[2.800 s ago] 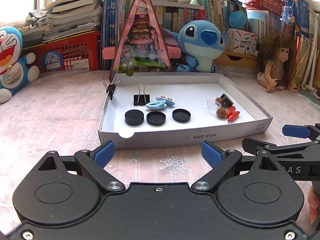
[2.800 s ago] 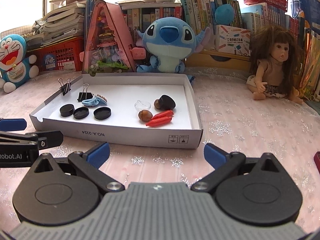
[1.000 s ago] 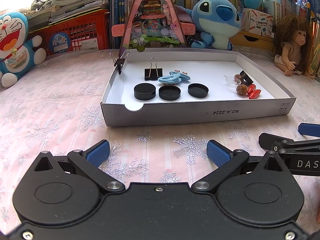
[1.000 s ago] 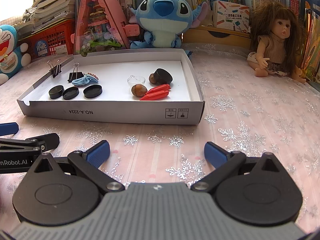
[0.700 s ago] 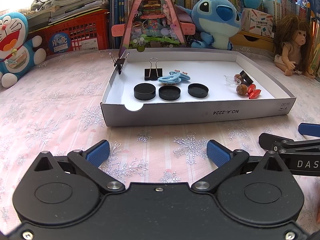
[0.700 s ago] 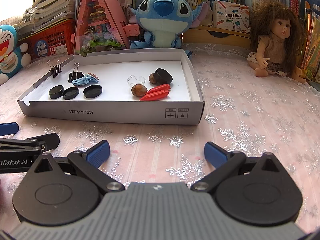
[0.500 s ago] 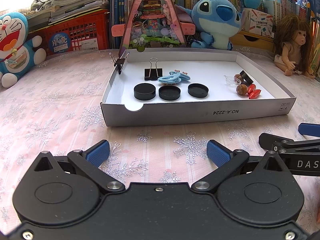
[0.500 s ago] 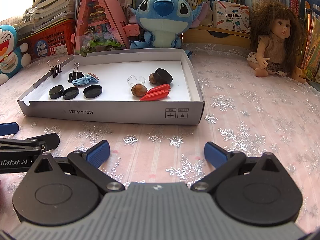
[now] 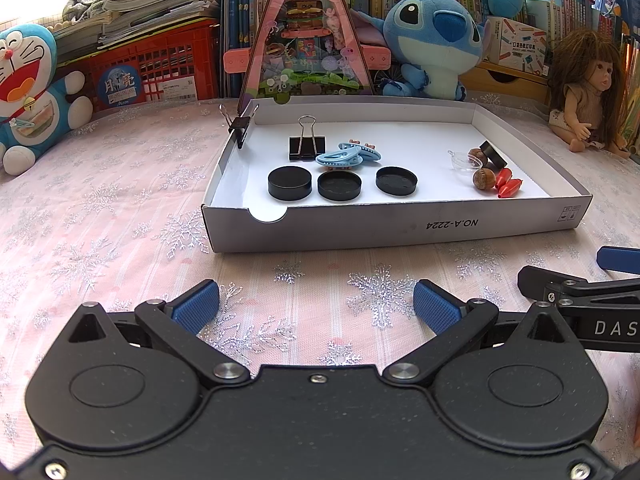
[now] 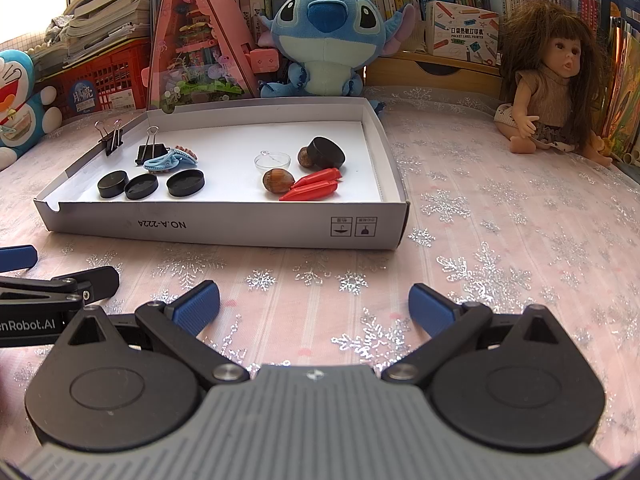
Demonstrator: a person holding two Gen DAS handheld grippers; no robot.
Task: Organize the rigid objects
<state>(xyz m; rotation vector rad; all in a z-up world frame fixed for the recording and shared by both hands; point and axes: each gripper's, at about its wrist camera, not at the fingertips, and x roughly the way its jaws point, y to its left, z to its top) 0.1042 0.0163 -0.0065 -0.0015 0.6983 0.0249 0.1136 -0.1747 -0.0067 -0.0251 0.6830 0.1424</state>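
Note:
A shallow white cardboard box lid (image 9: 400, 232) (image 10: 224, 226) lies on the pink snowflake tablecloth. Inside it on the left are three black round caps (image 9: 290, 184) (image 10: 186, 182), a black binder clip (image 9: 306, 147), and blue hair clips (image 9: 344, 156) (image 10: 162, 163). On the right lie two nuts (image 10: 277, 180), a clear dome (image 10: 272, 159), a black cap (image 10: 326, 153) and red cone pieces (image 10: 316, 186) (image 9: 506, 184). Another binder clip (image 9: 239, 125) grips the left wall. My left gripper (image 9: 316, 306) and right gripper (image 10: 314, 306) hover open and empty before the box.
Along the back stand a Doraemon plush (image 9: 28, 84), a red crate (image 9: 160, 68) under stacked books, a pink triangular diorama (image 9: 306, 36), a Stitch plush (image 10: 326, 40), bookshelves, and a doll (image 10: 552, 80) at right. Bare tablecloth surrounds the box.
Since 2.8 s ago both grippers have tilted and pulled back a little from the box; over the last second nothing has moved.

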